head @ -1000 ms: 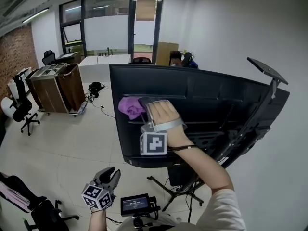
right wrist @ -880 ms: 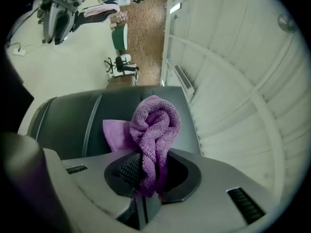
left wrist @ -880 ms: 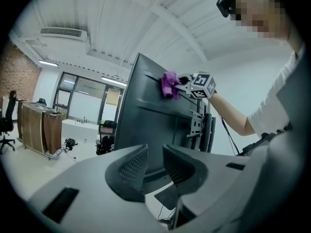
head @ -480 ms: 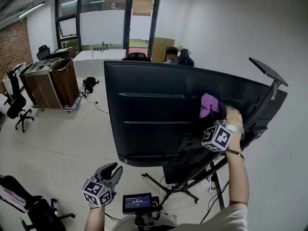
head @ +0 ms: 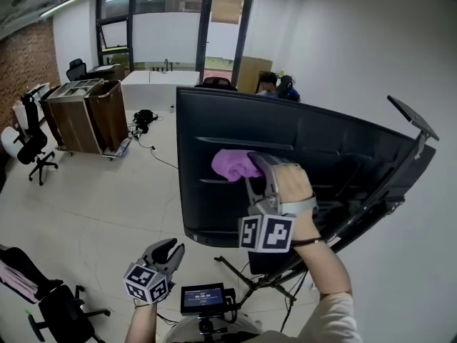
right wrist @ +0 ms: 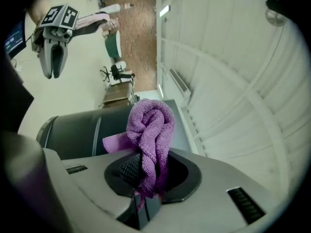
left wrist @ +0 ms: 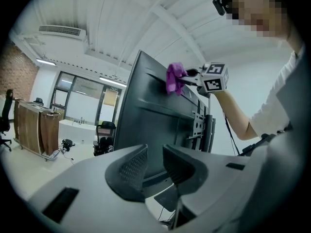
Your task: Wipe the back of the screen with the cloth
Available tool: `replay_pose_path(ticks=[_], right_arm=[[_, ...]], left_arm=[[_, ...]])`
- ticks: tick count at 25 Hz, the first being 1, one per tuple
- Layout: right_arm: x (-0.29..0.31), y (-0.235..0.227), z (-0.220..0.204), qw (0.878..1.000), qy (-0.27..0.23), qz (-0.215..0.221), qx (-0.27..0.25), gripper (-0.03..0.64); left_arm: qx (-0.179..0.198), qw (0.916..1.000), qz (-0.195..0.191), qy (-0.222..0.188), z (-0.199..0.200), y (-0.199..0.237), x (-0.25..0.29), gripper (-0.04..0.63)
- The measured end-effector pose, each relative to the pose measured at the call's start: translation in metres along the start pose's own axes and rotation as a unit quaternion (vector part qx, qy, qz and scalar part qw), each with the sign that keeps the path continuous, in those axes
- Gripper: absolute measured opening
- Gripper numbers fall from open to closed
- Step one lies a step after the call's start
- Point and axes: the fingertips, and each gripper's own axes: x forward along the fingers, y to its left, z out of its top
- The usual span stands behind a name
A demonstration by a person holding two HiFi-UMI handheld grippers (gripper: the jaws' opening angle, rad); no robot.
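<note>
A large black screen [head: 321, 159] stands on a wheeled stand with its back panel toward me. A bunched purple cloth [head: 234, 165] presses against the upper left of that back panel, and my right gripper [head: 251, 168] is shut on it. The right gripper view shows the cloth [right wrist: 150, 132] pinched between the jaws against the dark panel [right wrist: 82, 125]. My left gripper [head: 168, 249] hangs low at the bottom left, away from the screen, open with nothing in it. From the left gripper view the screen [left wrist: 146, 125] rises ahead, with the cloth [left wrist: 175, 77] high on it.
A small monitor on a tripod [head: 203, 300] sits just below me, beside the stand's legs [head: 253, 281]. Wooden cabinets [head: 89, 116] and office chairs [head: 32, 145] stand at the left. A white counter [head: 153, 81] and a seated person [head: 271, 84] lie behind the screen.
My right gripper has swept the cloth across the back panel from its right side to its upper left. Half a second earlier it went the other way. The left gripper has barely moved.
</note>
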Motion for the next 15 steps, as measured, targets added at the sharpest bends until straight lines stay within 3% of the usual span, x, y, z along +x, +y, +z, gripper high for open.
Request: replay_pose_path(ticks=[2,4,7,9,11,15], right_arm=[[0.024,0.024,0.056,0.999,-0.042,0.019,-0.012,0.051],[0.045,0.039,0.097,0.997,-0.070,0.006,-0.040,0.051],[0.070,0.061,0.112,0.994,-0.065,-0.002,-0.093,0.051],[0.078,0.072,0.093,0.993,-0.047,0.012,-0.104,0.051],[0.070,0.075,0.065,0.996,-0.039,0.028,-0.081,0.051],[0.038,0.058,-0.030,0.996,0.043,0.026,-0.069,0.051]], left_arm=[[-0.003,1.0000,0.007,-0.001,-0.003,0.002,-0.013,0.100],[-0.007,0.9999,0.014,-0.002,-0.007,0.002,-0.022,0.100],[-0.013,0.9997,0.023,-0.003,-0.012,0.001,-0.026,0.100],[-0.014,0.9996,0.023,-0.003,-0.015,0.000,-0.025,0.100],[-0.015,0.9997,0.020,-0.003,-0.016,0.000,-0.023,0.100],[-0.014,0.9998,0.010,-0.003,-0.015,0.004,-0.017,0.100]])
